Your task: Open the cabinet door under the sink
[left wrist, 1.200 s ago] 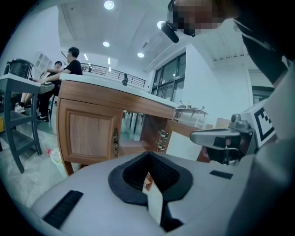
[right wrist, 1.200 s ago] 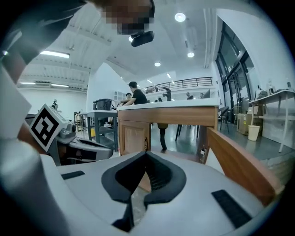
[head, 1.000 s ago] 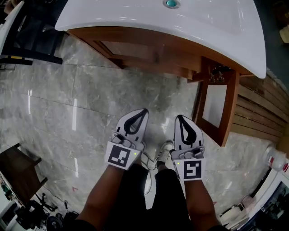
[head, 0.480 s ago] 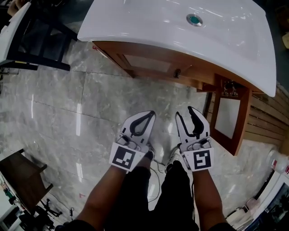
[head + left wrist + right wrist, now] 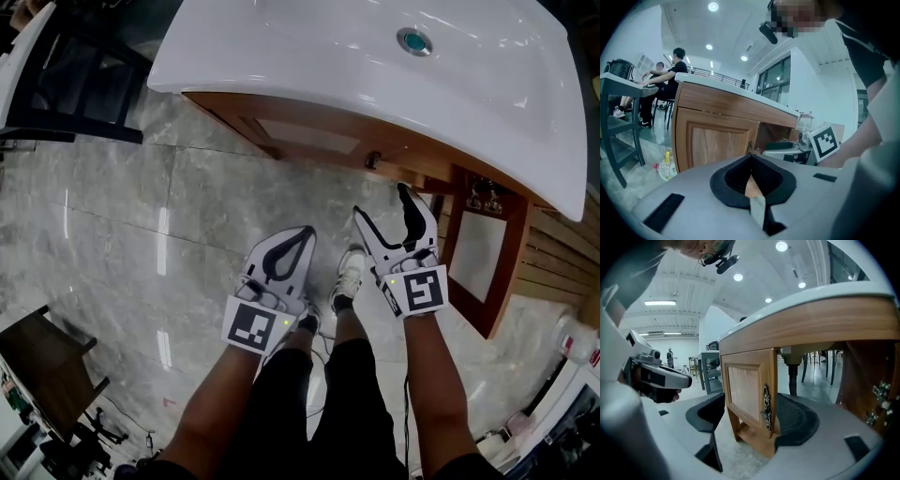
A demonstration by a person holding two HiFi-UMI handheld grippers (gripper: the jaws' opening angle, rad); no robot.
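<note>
Below the white sink (image 5: pixel 375 56) stands a wooden cabinet. Its left door (image 5: pixel 309 136) carries an ornate metal handle (image 5: pixel 372 160) on its free edge; the right door (image 5: pixel 480 255) hangs swung open. My right gripper (image 5: pixel 382 204) is just before the left door's edge with its jaws opening. In the right gripper view that door's edge and its handle (image 5: pixel 766 407) stand between the right gripper's (image 5: pixel 754 423) jaws, and the pads do not press on it. My left gripper (image 5: pixel 305 232) is shut and empty, back from the cabinet; its own view shows its closed tips (image 5: pixel 751 158) aimed at the handle (image 5: pixel 750 148).
A dark chair frame (image 5: pixel 56 84) stands at the upper left and a dark stool (image 5: pixel 37 356) at the lower left. Wooden slats (image 5: pixel 553 253) run along the right. A plastic bottle (image 5: pixel 667 166) lies on the marble floor by the cabinet. People sit at a table (image 5: pixel 670 70) beyond.
The right gripper has moved forward to the left door's edge and its jaws have gone from shut to wide apart. The left gripper has shifted slightly and stays shut.
</note>
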